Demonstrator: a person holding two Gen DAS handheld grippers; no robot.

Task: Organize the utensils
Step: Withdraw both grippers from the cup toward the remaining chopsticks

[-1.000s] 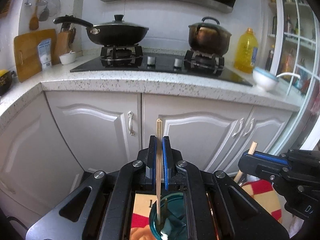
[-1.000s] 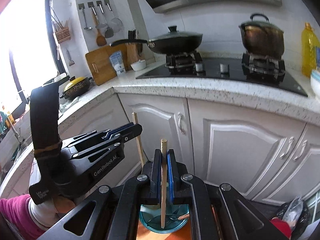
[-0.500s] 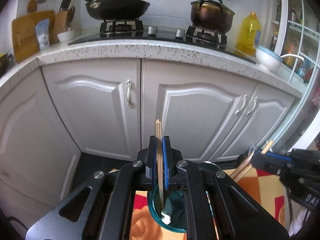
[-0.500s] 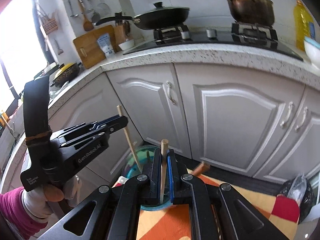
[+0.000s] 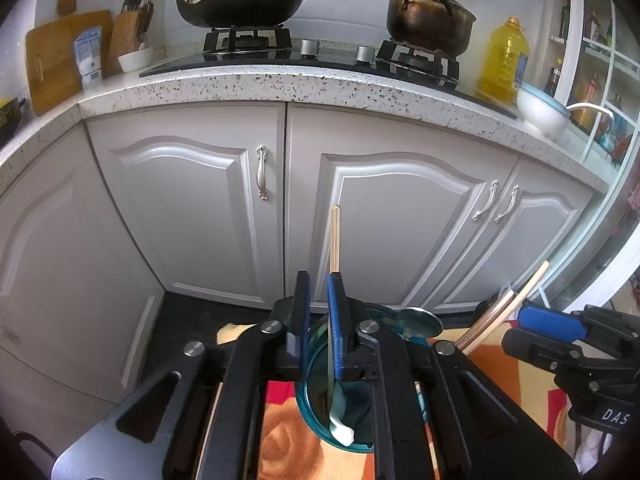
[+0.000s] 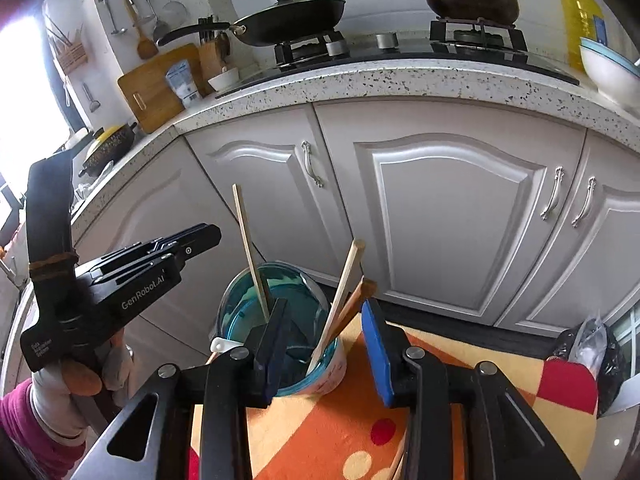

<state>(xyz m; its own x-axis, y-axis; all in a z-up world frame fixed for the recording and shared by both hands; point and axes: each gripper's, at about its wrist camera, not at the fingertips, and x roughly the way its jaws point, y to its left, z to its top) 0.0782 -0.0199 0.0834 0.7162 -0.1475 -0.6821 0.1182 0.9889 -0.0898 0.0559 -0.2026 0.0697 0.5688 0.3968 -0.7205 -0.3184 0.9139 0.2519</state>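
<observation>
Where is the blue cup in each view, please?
Left wrist: the blue cup sits low at centre, behind the left gripper.
Right wrist: the cup is low, left of centre, beside the right gripper.
Shared landmark: the black pan on the stove.

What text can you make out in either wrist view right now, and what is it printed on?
"GenRobot.AI": on the side of the left gripper, seen in the right wrist view.
"DAS": cut off at the frame edge, on the body of the right gripper, seen in the left wrist view.
Small white print low on the left gripper's handle: too small to read.
Blue and white packet by the cutting board: label too blurred.
Yellow oil bottle: label unreadable.
</observation>
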